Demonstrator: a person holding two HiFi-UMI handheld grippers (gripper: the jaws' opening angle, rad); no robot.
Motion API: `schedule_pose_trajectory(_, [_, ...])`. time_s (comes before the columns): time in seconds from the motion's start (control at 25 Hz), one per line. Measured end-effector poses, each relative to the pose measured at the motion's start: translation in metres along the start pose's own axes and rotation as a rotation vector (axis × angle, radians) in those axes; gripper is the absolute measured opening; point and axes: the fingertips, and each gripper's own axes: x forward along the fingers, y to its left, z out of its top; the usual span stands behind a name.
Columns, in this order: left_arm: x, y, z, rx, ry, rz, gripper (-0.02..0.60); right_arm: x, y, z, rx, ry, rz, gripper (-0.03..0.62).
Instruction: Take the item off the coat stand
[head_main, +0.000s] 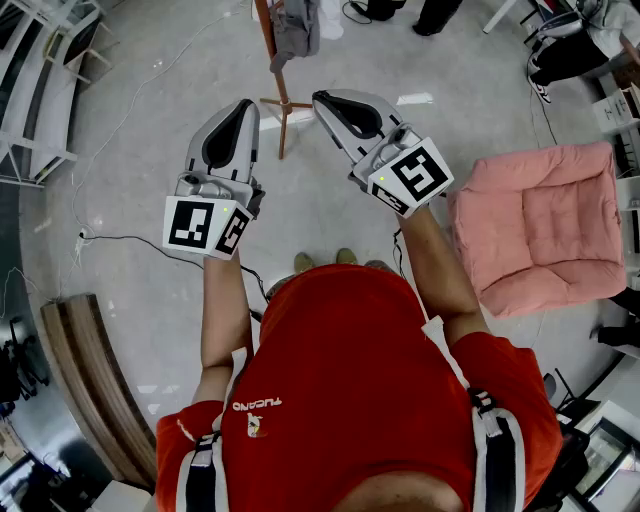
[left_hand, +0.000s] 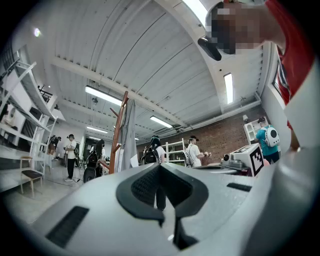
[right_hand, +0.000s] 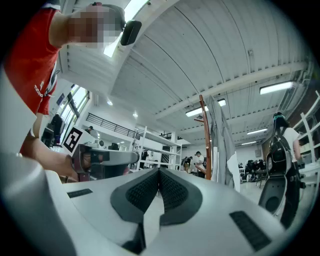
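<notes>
A wooden coat stand (head_main: 270, 60) rises from the floor ahead of me, with a grey garment (head_main: 296, 30) hanging on it. In the left gripper view the coat stand (left_hand: 119, 135) and the grey garment (left_hand: 130, 137) stand some way off, left of centre. The right gripper view has the coat stand (right_hand: 205, 135) and garment (right_hand: 220, 140) right of centre. My left gripper (head_main: 240, 105) and right gripper (head_main: 322, 98) are held at chest height, pointing toward the stand, short of it. Both have their jaws shut with nothing between them.
A pink armchair (head_main: 545, 225) sits on the floor to my right. White shelving (head_main: 40, 70) lines the left side, and a black cable (head_main: 130, 240) runs across the floor. Several people (left_hand: 150, 150) stand in the background.
</notes>
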Motion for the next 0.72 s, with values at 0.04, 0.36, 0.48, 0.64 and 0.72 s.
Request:
schedule_pose_trajectory(0.04, [0.0, 0.002, 0.0, 0.0, 0.0, 0.0, 0.009, 0.002, -0.001, 0.0, 0.0, 0.002, 0.0, 0.024])
schedule_pose_trajectory(0.36, [0.001, 0.033, -0.004, -0.004, 0.005, -0.002, 0.009, 0.028, -0.009, -0.013, 0.022, 0.001, -0.016, 0.025])
schedule_pose_trajectory(0.48, [0.0, 0.05, -0.006, -0.005, 0.002, -0.007, 0.009, 0.04, -0.015, -0.022, 0.011, 0.024, -0.021, 0.025])
schedule_pose_trajectory(0.64, [0.005, 0.061, -0.013, -0.006, 0.004, -0.024, 0.009, 0.049, -0.028, -0.033, -0.019, 0.054, -0.028, 0.026])
schedule_pose_trajectory(0.72, [0.01, 0.069, -0.017, -0.006, 0.006, -0.032, 0.009, 0.058, -0.037, -0.04, -0.021, 0.067, -0.026, 0.026])
